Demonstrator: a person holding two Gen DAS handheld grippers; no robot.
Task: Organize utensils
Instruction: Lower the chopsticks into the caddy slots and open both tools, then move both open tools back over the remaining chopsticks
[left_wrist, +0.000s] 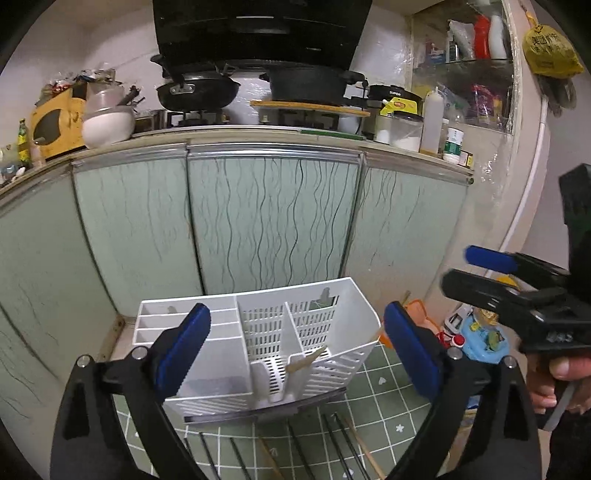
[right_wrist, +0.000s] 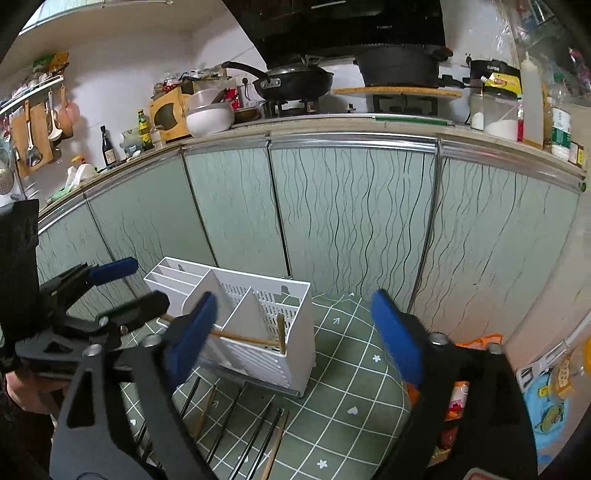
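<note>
I hold my left gripper (left_wrist: 297, 347) and right gripper (right_wrist: 293, 334) spread wide, both empty, near the white utensil caddy (left_wrist: 221, 373).

The black left gripper with blue-padded fingers (left_wrist: 297, 350) is pointing forward and downward, jaws standing wide apart with nothing pressed between them. The matching black right gripper (right_wrist: 295, 334) is hanging alongside, equally spread, a bare hand (left_wrist: 565, 380) gripping its handle.
</note>
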